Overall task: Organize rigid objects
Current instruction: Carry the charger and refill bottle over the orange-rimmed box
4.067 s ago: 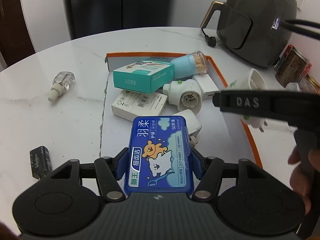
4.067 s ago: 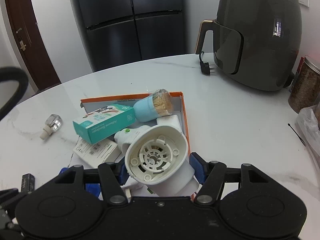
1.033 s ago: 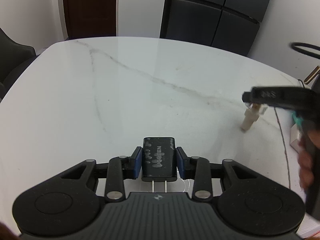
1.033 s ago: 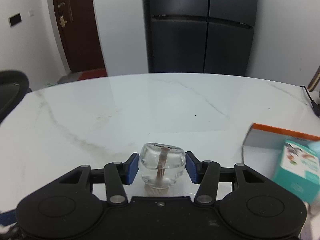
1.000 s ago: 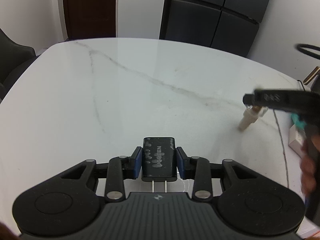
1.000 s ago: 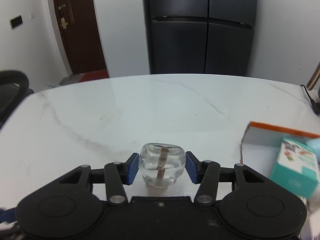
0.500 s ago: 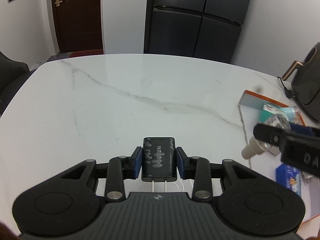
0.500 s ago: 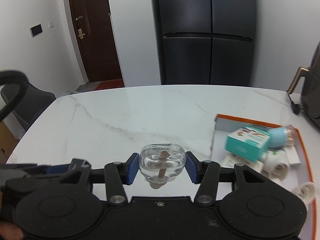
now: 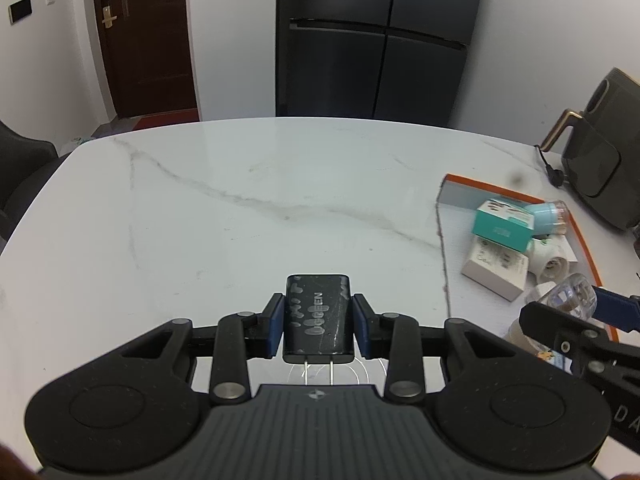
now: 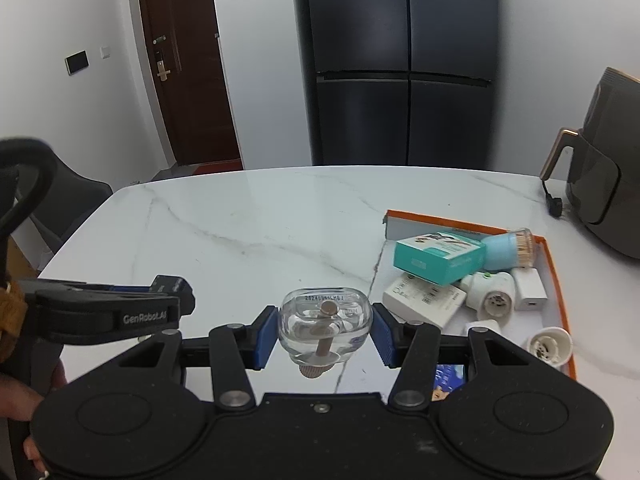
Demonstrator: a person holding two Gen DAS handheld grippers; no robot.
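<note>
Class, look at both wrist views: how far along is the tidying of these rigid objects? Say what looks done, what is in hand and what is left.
Done: the orange-edged tray already holds the teal box, a blue toothpick jar and white adapters.
In hand: the left gripper is shut on a black charger; the right gripper is shut on a clear refill bottle.
Left: both likely still need placing in the tray.

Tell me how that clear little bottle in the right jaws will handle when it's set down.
The clear bottle looks like smooth glass, so probably slippery and breakable. Its rounded body may roll if laid sideways. Liquid inside likely makes it heavy for its size.
</note>
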